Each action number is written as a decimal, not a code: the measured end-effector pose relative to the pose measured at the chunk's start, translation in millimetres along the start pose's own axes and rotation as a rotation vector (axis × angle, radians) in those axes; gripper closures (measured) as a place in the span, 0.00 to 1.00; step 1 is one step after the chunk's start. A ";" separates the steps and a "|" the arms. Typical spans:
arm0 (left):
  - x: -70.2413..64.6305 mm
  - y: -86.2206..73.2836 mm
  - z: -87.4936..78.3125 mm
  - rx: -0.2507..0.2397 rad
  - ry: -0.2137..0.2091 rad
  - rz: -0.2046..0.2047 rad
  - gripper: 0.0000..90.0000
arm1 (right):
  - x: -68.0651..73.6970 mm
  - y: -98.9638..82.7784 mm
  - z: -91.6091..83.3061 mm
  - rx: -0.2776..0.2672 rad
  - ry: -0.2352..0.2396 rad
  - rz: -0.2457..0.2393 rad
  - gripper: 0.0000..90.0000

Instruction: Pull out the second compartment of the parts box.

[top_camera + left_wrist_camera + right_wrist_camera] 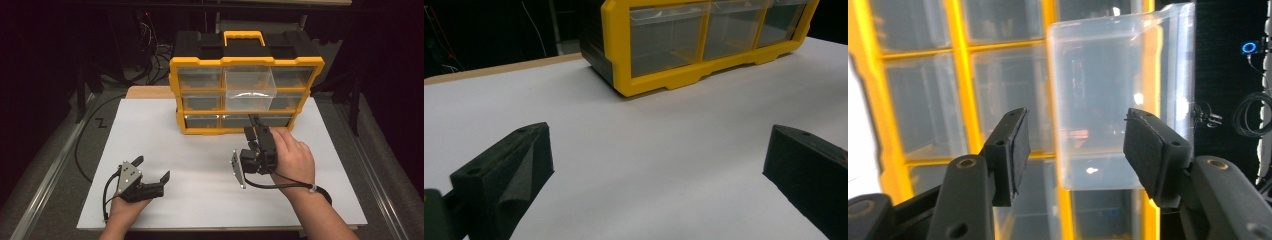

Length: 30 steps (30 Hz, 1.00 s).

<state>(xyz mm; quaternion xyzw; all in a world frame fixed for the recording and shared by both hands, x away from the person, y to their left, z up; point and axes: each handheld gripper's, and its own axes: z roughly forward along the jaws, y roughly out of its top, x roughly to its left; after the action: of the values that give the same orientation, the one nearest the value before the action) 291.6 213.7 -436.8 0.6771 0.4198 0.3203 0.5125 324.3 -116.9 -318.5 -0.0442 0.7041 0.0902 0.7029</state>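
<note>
A big yellow and black drawer box stands at the far side of the white counter. It has a yellow handle on top and rows of see-through drawers in front. One clear drawer in the top row, in the middle, sticks out toward the person, past the yellow frame. The other drawers sit flush in their slots. The right gripper is held by the right hand just in front of the bottom row of the box, with its tip pointing up at the drawers. In the right gripper view its two black fingers are spread apart with nothing between them, and the pulled-out drawer shows beyond the gap, not touching either one. A black cable runs from this gripper around the wrist. The left gripper is near the front left of the counter, well apart from the box, held by the left hand. Its fingers are spread wide over the bare white top. Nothing lies between this gripper and the box. Dark wires hang behind the box, and a wooden board peeks out at the far edge of the counter. A small black zigzag mark sits on the floor at the left. I can see no words to read anywhere.
</note>
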 end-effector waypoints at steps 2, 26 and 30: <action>0.0 0.0 0.6 0.000 -0.001 0.002 0.00 | 7.0 -2.8 -0.8 0.001 0.009 -0.004 0.48; 2.9 0.8 1.6 -0.006 0.006 0.003 0.00 | 121.2 -64.0 -13.9 0.108 0.251 -0.019 0.30; 2.7 1.0 1.5 -0.005 0.009 0.007 0.00 | 125.1 -70.7 -14.7 0.121 0.273 -0.017 0.26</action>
<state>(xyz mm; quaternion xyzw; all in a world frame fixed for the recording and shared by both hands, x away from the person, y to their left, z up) 294.3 215.4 -436.2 0.6759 0.4189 0.3262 0.5112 322.3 -180.9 -447.9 -0.0197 0.7969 0.0346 0.6028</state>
